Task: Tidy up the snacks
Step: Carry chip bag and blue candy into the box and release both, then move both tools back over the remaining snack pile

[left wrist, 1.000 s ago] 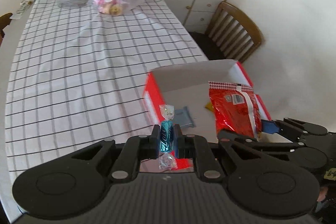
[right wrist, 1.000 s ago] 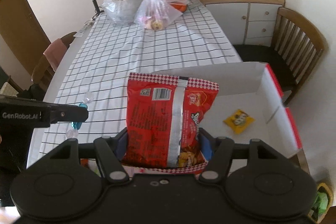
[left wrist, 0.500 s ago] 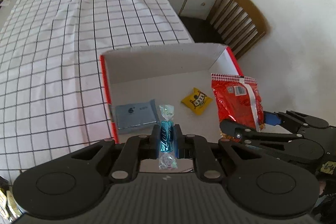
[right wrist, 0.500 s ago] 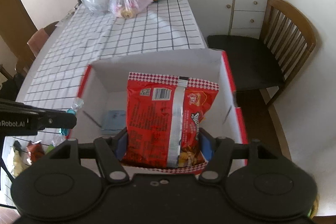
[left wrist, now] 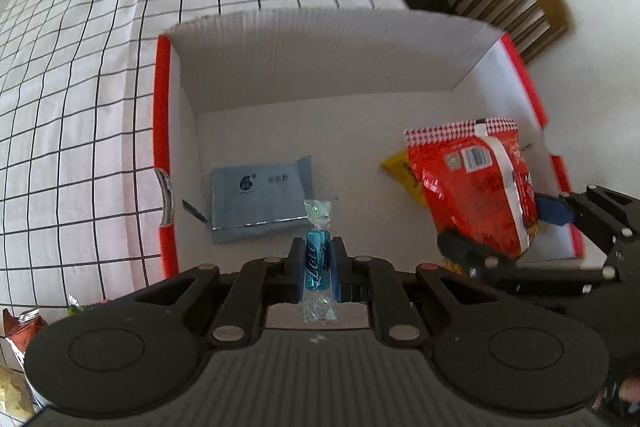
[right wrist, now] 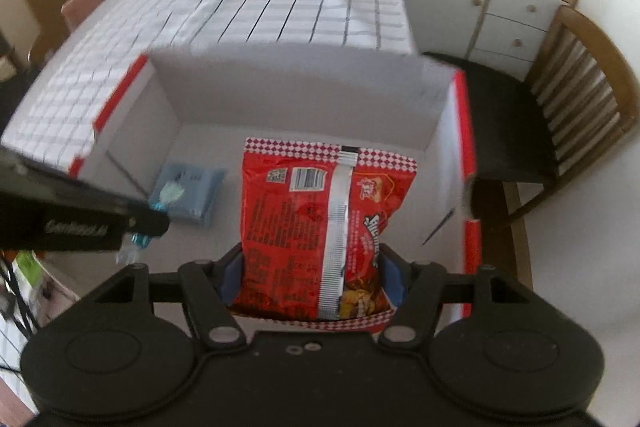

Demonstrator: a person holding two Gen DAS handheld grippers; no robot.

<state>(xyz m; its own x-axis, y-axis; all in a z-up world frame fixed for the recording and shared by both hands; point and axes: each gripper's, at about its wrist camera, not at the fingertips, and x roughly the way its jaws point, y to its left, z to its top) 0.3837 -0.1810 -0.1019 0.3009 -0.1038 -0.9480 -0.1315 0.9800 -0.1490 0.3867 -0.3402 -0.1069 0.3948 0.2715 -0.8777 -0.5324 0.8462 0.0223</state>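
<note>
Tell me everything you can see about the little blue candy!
The blue candy is small, in shiny see-through wrapping twisted shut at both ends, with white writing on its blue middle. It stands upright, pinched at its middle between the two fingers of the left gripper, which is shut on it. Only the fingers touch it. It hangs over the open red and white box, close to the near edge, with a grey-blue packet lying on the box floor just beyond it.
</note>
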